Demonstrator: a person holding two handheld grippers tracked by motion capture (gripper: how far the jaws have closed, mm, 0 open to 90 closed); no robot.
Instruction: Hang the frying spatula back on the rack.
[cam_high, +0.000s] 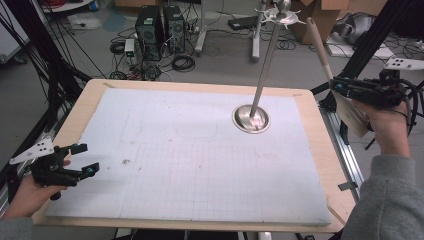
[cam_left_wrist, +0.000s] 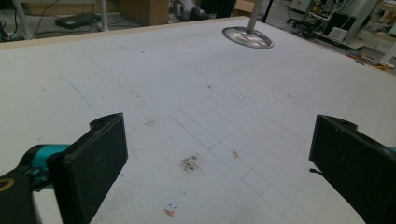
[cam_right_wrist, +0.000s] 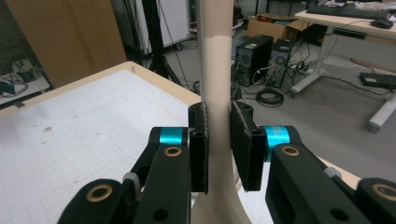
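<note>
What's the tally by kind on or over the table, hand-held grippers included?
Hand-held grippers: 2, the left hand-held gripper open, the right hand-held gripper shut on the spatula.
Cream spatula: 1.
Metal stand with pole and hooks: 1.
White mat: 1.
Total: 5.

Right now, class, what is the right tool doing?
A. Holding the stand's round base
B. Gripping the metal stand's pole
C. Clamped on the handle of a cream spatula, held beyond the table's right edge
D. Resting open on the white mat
C: in the right gripper view the right tool has both pads closed against the cream spatula handle, and the high view places it past the table edge.
</note>
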